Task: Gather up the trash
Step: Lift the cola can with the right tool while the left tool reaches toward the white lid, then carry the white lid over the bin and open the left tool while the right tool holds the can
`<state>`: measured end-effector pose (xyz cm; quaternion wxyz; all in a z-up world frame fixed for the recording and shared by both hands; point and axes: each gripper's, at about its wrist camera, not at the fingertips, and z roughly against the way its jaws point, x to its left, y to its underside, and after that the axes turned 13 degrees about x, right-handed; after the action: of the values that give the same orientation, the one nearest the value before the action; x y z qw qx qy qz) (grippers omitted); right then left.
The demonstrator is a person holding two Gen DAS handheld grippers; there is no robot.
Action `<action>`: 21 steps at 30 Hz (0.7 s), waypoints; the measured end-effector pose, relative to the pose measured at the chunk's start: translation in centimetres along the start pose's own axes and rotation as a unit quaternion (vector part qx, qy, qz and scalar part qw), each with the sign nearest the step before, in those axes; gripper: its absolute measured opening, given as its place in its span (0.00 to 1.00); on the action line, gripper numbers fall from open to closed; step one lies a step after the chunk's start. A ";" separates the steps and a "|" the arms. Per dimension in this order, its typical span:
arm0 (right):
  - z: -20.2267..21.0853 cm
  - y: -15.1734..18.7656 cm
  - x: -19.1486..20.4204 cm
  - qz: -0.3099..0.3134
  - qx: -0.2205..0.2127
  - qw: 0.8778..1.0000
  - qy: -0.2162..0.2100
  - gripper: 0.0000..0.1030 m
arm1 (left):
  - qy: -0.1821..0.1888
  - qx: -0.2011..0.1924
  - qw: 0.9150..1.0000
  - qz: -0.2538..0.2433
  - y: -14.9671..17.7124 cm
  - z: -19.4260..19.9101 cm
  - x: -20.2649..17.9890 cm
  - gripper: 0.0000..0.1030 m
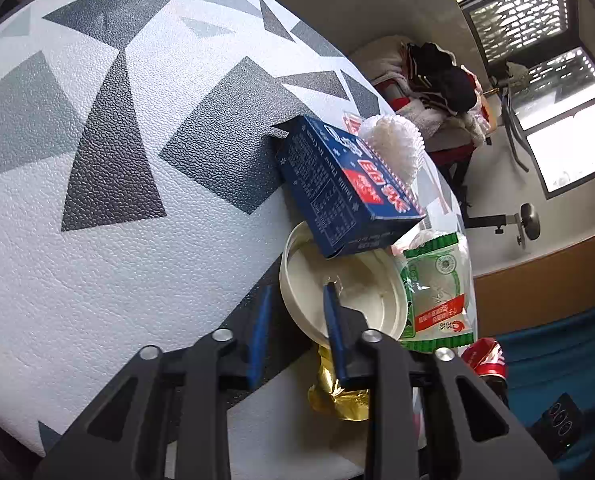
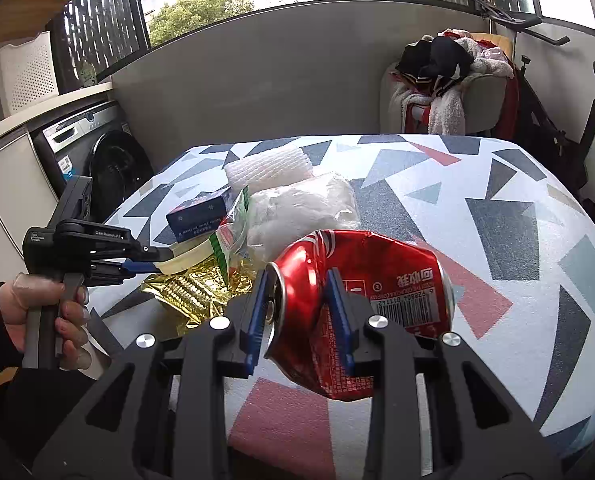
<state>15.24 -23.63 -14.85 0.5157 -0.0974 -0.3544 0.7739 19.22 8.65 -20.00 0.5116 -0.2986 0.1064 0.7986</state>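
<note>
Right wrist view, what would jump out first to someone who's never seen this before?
The crushed red aluminium soda can lying on its side at the near edge of the table, with the right tongs closed around its top end. Next, the crinkled gold foil wrapper left of it, and the left tongs gripping the rim of a cream round plastic lid under a dark blue cardboard box.

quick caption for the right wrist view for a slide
Right gripper clamps a crushed red cola can above the patterned table; the left gripper grips a white bowl.
</note>
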 end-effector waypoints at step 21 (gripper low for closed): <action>1.5 0.3 1.3 0.014 -0.010 1.000 -0.007 0.31 | -0.191 -0.087 0.957 -0.202 3.0 8.0 -3.1 0.04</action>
<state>13.62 -23.30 -13.67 0.5013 -0.1019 -0.3639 0.7784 14.57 8.79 -12.24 0.6451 -0.1989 -0.1255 0.7270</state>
